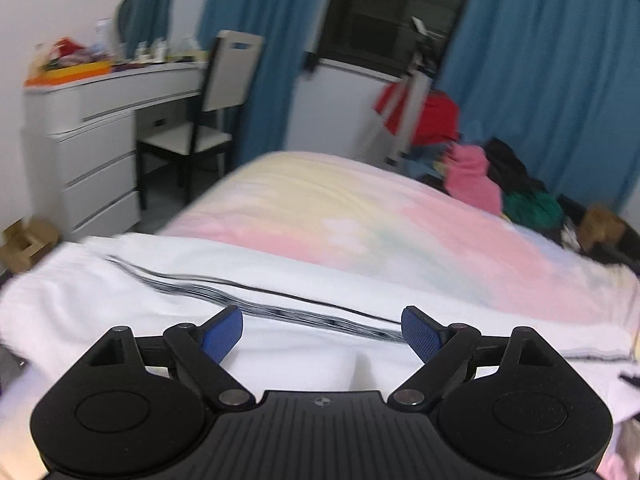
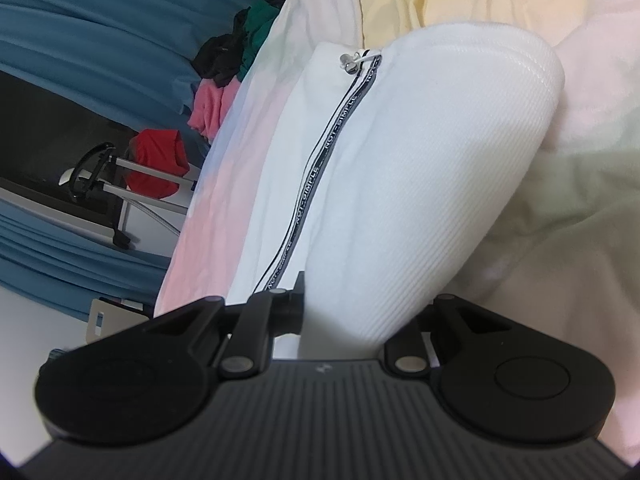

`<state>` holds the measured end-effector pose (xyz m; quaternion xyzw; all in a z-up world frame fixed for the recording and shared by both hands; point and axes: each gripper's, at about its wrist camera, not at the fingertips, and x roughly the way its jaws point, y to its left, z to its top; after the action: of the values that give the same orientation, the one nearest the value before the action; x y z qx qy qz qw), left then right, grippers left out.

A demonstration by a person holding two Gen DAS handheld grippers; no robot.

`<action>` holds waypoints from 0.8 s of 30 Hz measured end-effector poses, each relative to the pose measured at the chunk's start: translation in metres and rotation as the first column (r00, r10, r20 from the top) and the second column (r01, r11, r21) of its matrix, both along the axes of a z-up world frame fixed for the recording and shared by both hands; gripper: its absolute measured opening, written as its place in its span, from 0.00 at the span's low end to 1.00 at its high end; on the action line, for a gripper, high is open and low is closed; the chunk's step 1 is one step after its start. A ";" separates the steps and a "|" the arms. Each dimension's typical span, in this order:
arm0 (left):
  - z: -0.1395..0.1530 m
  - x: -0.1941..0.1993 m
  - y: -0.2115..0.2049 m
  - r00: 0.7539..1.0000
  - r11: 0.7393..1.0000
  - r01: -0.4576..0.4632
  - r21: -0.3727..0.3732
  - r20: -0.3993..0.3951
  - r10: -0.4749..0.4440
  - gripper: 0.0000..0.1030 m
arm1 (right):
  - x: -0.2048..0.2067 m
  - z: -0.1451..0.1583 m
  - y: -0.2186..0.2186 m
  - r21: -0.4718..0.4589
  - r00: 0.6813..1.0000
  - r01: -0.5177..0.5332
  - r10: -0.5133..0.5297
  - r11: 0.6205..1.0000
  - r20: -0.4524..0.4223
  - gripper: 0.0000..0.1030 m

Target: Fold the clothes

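Observation:
A white garment (image 1: 120,292) with a black lettered stripe (image 1: 280,312) lies across the near edge of the bed (image 1: 360,216). My left gripper (image 1: 322,330) hovers just over it, open wide, with nothing between its blue pads (image 1: 224,332). In the right wrist view the same white garment (image 2: 420,160) is folded over into a thick rounded roll, with its stripe (image 2: 320,160) and a small metal zip pull (image 2: 352,60) showing. My right gripper (image 2: 352,308) is shut on the near end of this fold. Cloth hides its right finger.
A pile of pink, green, black and red clothes (image 1: 500,176) sits at the bed's far right corner beside a metal stand (image 1: 412,92). A white dresser (image 1: 92,132) and a chair (image 1: 216,100) stand at the left. Blue curtains (image 1: 540,80) flank a dark window.

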<state>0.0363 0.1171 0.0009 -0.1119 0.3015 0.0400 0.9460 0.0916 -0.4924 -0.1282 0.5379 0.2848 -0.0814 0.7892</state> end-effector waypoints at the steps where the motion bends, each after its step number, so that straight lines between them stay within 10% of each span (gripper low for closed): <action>1: -0.010 0.006 -0.011 1.000 1.000 0.013 -0.008 -0.017 -0.013 0.86 | 0.000 0.000 0.000 0.003 1.000 0.001 -0.001 1.000 0.001 0.22; 9: -0.073 0.028 -0.084 0.993 0.966 0.116 0.230 -0.052 -0.107 0.94 | -0.004 -0.007 -0.006 0.048 0.999 0.028 -0.029 0.998 0.015 0.42; 24: -0.086 0.020 -0.065 0.991 0.974 0.123 0.190 -0.070 -0.111 0.96 | -0.022 -0.001 -0.019 0.061 0.957 0.234 -0.241 0.970 0.161 0.51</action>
<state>0.0561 0.0519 -0.0848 -0.0001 0.3299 0.0167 0.9439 0.0695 -0.5112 -0.1296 0.5895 0.1524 -0.1241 0.7835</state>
